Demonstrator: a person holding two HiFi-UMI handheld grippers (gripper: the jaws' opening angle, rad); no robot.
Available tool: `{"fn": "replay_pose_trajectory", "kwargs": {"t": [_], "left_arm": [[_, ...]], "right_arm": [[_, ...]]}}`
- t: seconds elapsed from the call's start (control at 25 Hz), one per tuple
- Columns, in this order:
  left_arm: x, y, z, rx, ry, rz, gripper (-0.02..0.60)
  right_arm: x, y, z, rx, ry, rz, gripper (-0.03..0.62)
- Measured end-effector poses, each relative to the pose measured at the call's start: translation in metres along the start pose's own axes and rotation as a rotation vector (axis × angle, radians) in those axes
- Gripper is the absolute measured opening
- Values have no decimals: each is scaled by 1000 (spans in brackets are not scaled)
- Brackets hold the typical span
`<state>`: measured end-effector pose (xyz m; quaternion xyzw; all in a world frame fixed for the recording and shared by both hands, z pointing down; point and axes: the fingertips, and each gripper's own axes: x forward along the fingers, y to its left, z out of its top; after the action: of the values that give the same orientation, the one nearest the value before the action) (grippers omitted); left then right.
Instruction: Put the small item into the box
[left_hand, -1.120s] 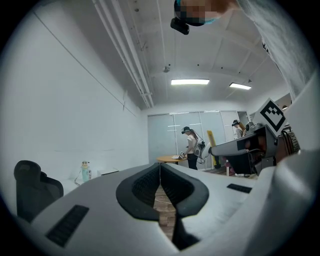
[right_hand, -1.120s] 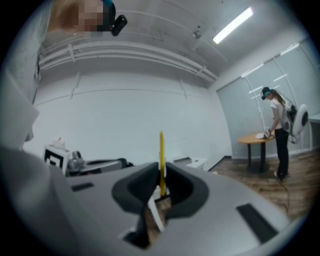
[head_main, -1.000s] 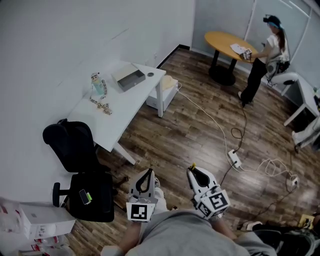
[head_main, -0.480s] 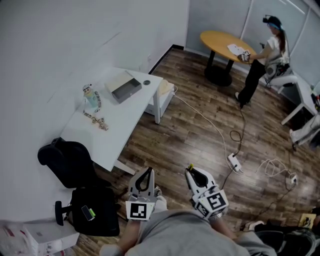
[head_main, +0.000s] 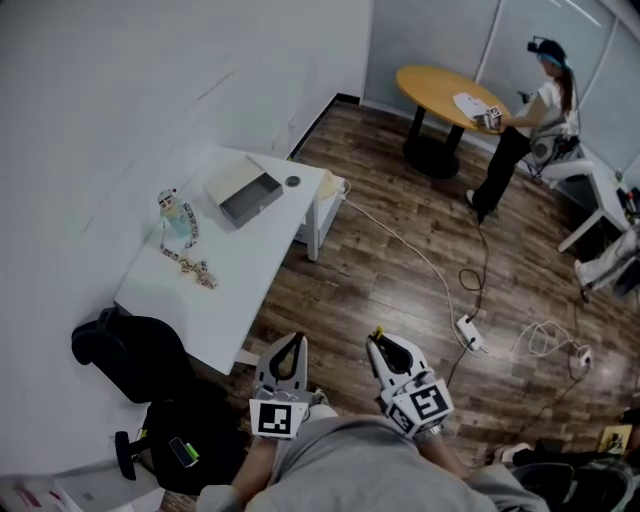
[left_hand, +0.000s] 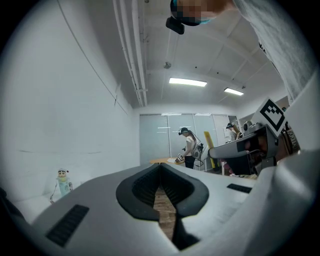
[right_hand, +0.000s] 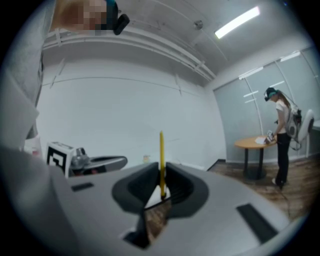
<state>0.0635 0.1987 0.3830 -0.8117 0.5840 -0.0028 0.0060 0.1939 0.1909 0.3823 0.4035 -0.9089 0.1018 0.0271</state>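
An open box (head_main: 243, 195) with a grey inside lies on the white table (head_main: 240, 270) at the left, far ahead of both grippers. A small dark round item (head_main: 292, 181) sits beside it. My left gripper (head_main: 292, 343) (left_hand: 160, 167) is held low at my body, shut with nothing in it. Close to its right, my right gripper (head_main: 381, 345) (right_hand: 161, 170) is shut on a thin yellow stick (right_hand: 161, 157) that stands up out of the jaws. Both grippers hang over the wooden floor, well short of the table.
A bottle with a figure top (head_main: 170, 212) (left_hand: 62, 182) and a bead chain (head_main: 190, 262) share the table. A black chair (head_main: 125, 355) and bag (head_main: 190, 450) stand at its near end. Cables and a power strip (head_main: 468, 333) cross the floor. A person (head_main: 520, 130) stands by a round table (head_main: 445, 85).
The view has shifted so that the table and box sit lower and nearer in the picture. Both grippers keep their place at my body, still shut.
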Motion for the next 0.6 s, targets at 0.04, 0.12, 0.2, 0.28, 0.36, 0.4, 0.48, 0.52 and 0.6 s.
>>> {"fn": "replay_pose_trajectory", "kwargs": {"t": [0.04, 0.12, 0.2, 0.28, 0.36, 0.4, 0.48, 0.52, 0.6], "left_arm": [[5, 5, 0, -2, 0, -4, 35], [13, 15, -2, -6, 3, -14, 35], [20, 25, -3, -1, 2, -26, 35], [26, 34, -3, 0, -2, -32, 35], [30, 42, -4, -3, -4, -32, 35], [30, 45, -5, -6, -4, -29, 35], [30, 50, -5, -11, -8, -25, 35], [30, 53, -5, -14, -10, -22, 35], [28, 60, -8, -20, -4, -13, 35]], "right_arm": [[7, -1, 1, -1, 0, -4, 64], [18, -2, 2, 0, 1, -14, 64], [29, -2, 3, 0, 0, -24, 64], [40, -2, 2, 1, 2, -28, 64], [49, -1, 1, 1, 9, -26, 64], [52, 0, 0, 2, 13, -24, 64], [58, 2, -1, 0, 18, -17, 64], [62, 3, -1, -1, 21, -13, 64], [71, 5, -3, -4, 25, -4, 64]]}}
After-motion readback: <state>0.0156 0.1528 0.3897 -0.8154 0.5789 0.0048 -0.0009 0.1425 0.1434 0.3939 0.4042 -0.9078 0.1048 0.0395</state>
